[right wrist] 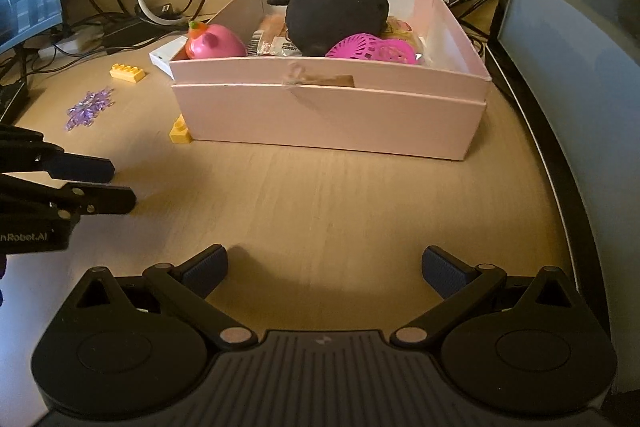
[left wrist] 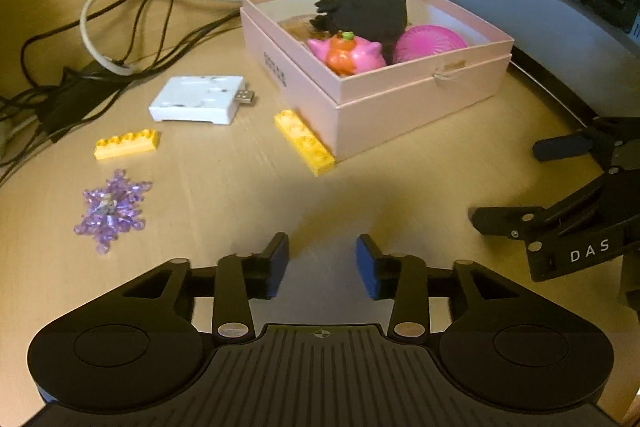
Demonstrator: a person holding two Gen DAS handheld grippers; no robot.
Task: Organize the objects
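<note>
Ranging left to right across the pale wooden desk [left wrist: 240, 195]: a cluster of translucent purple beads [left wrist: 112, 209] is lying at far left, with a short yellow studded building brick [left wrist: 126, 143] beyond it. A white plastic USB hub [left wrist: 196, 99] is sitting flat next to that. A longer yellow studded brick [left wrist: 304, 141] is resting against the near corner of the open pink cardboard box [left wrist: 400, 107]. The box is holding a black plush toy [left wrist: 370, 5], a pink pig figure with an orange pumpkin [left wrist: 348, 53] and a magenta ribbed ball [left wrist: 428, 43]. I am holding my left gripper [left wrist: 322, 265] partly spread, nothing between its blue pads. My right gripper [right wrist: 324, 267] is standing wide apart, empty, above bare desk.
</note>
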